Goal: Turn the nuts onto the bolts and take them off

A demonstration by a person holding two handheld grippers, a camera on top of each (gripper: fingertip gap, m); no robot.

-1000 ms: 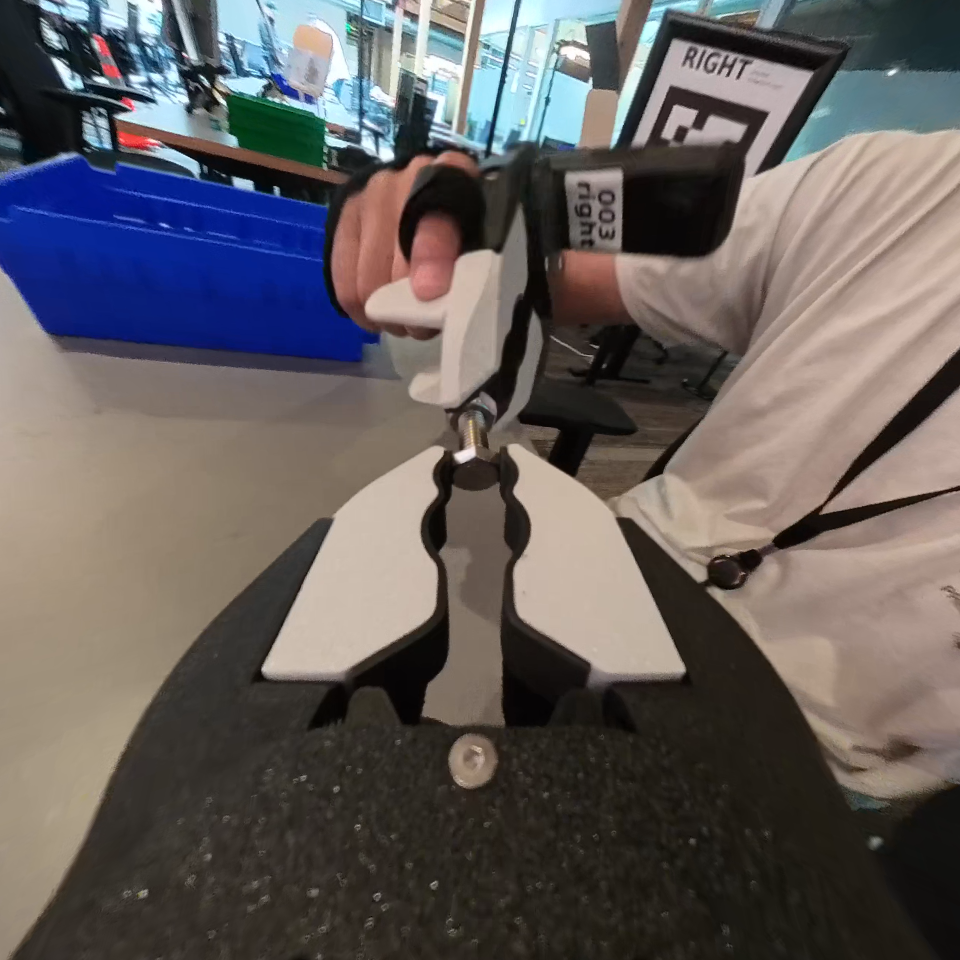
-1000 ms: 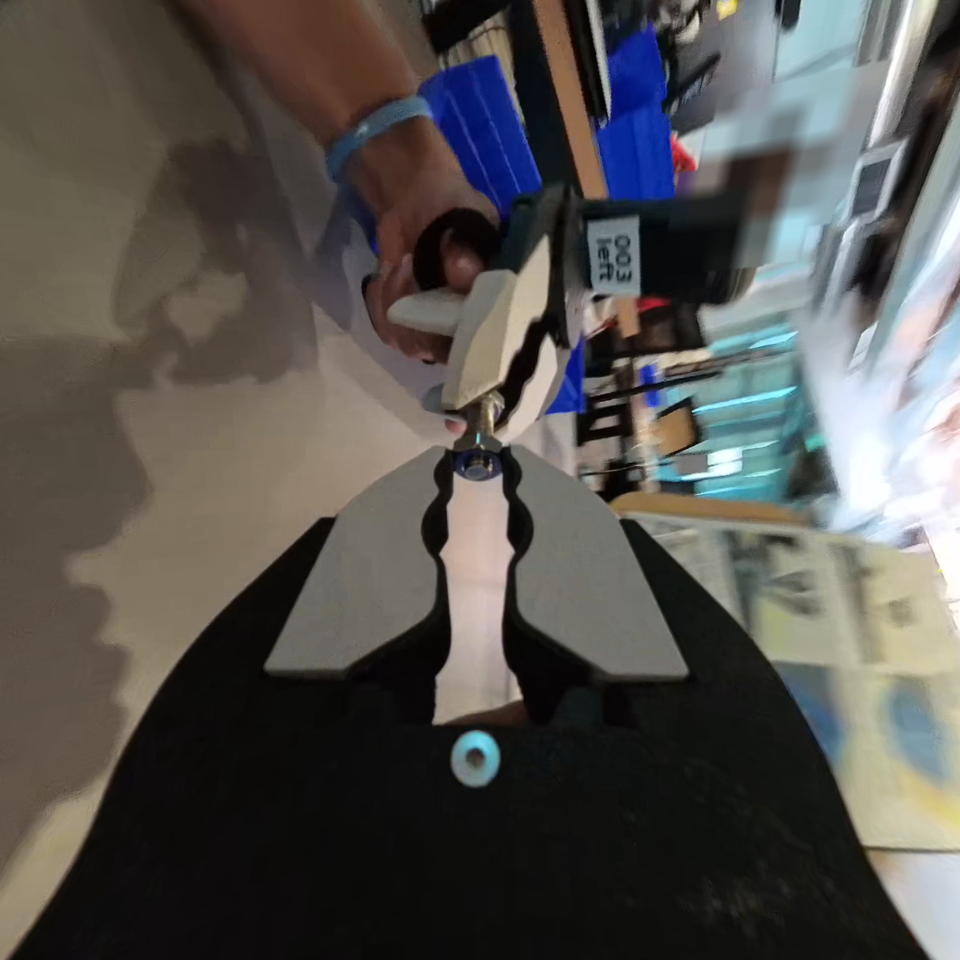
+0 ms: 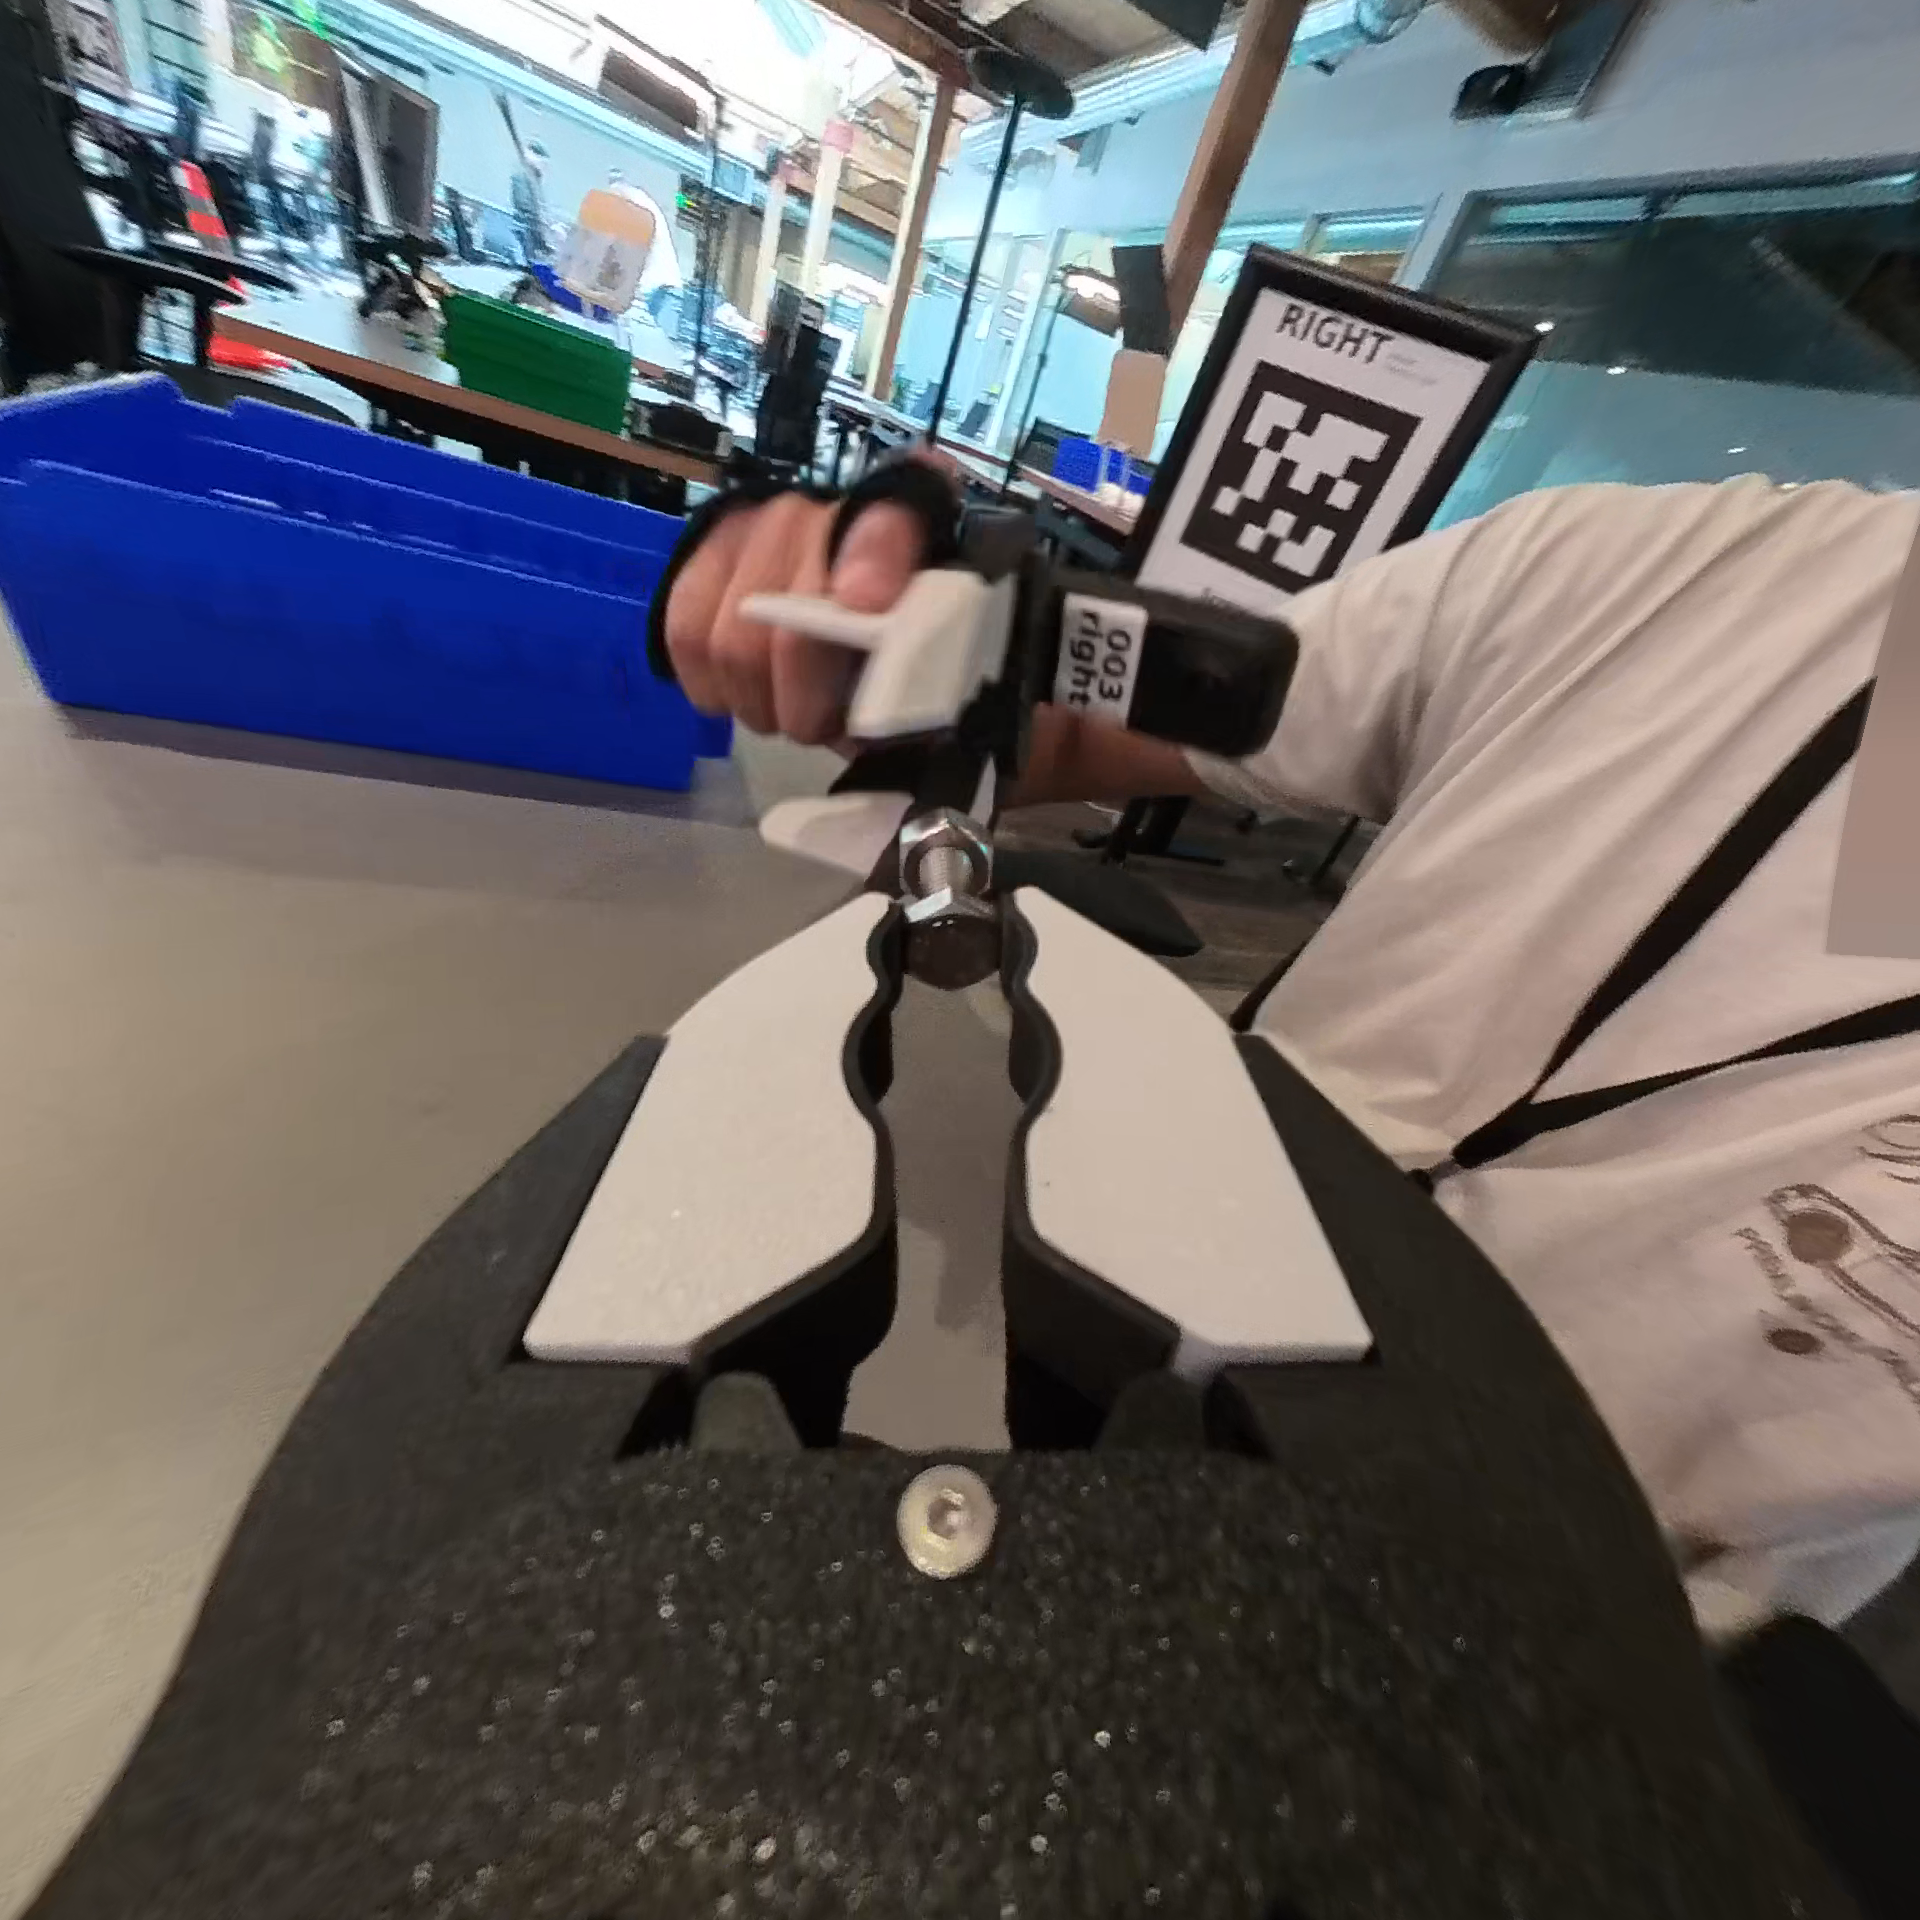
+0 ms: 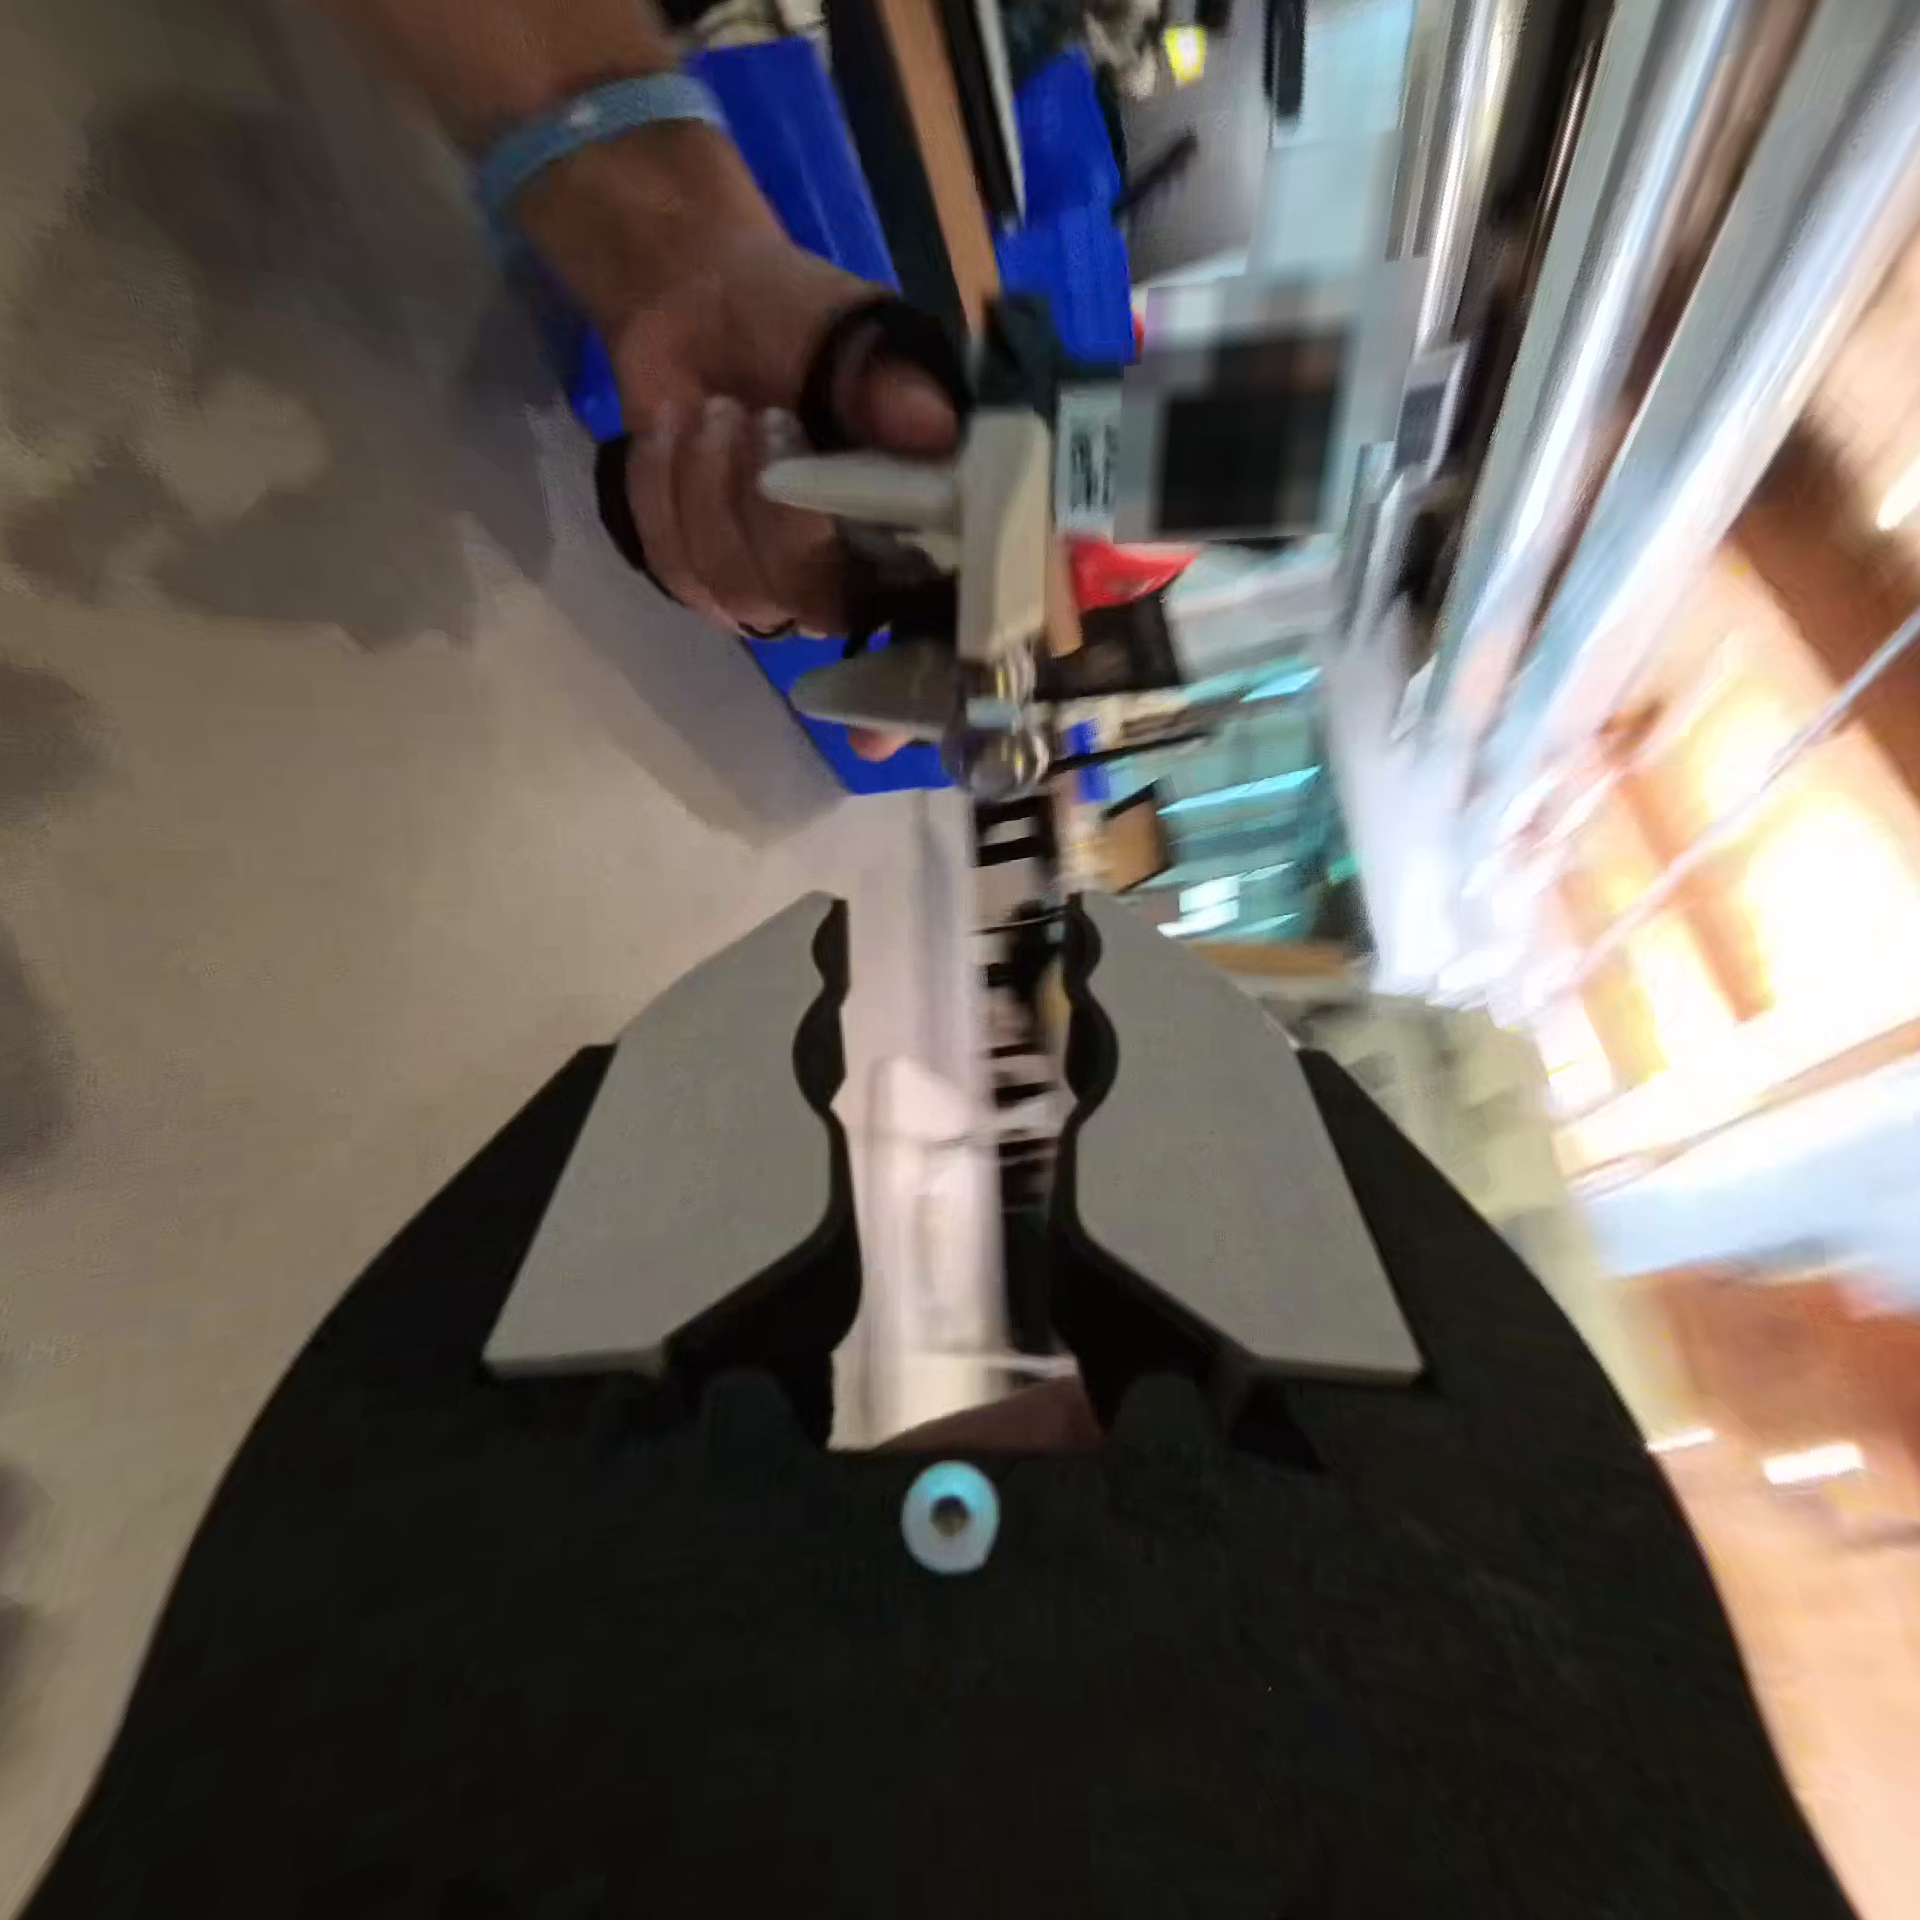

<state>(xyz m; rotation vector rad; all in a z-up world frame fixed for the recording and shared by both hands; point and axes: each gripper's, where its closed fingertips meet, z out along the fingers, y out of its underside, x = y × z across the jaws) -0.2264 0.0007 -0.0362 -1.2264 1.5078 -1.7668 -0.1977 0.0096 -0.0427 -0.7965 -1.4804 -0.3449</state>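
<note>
In the left wrist view my left gripper (image 3: 948, 914) is shut on the hex head of a steel bolt (image 3: 945, 951). The threaded shaft points away from me and carries a nut (image 3: 943, 831) near its far end. The right gripper (image 3: 925, 779) is just beyond the nut, turned so that one finger is above and one below. In the blurred right wrist view my right gripper (image 4: 956, 920) is open and empty. There the bolt's end with the nut (image 4: 997, 753) sits a little past my fingertips, held by the left gripper (image 4: 977, 675).
The grey table (image 3: 312, 1039) runs off to the left. Blue bins (image 3: 343, 603) stand at its far side. A framed marker sign (image 3: 1320, 447) stands behind the right gripper. The person's white shirt (image 3: 1558, 883) fills the right side.
My right gripper has opened, let go of the nut, rolled about a quarter turn and drawn back a little. My left gripper still holds the bolt head.
</note>
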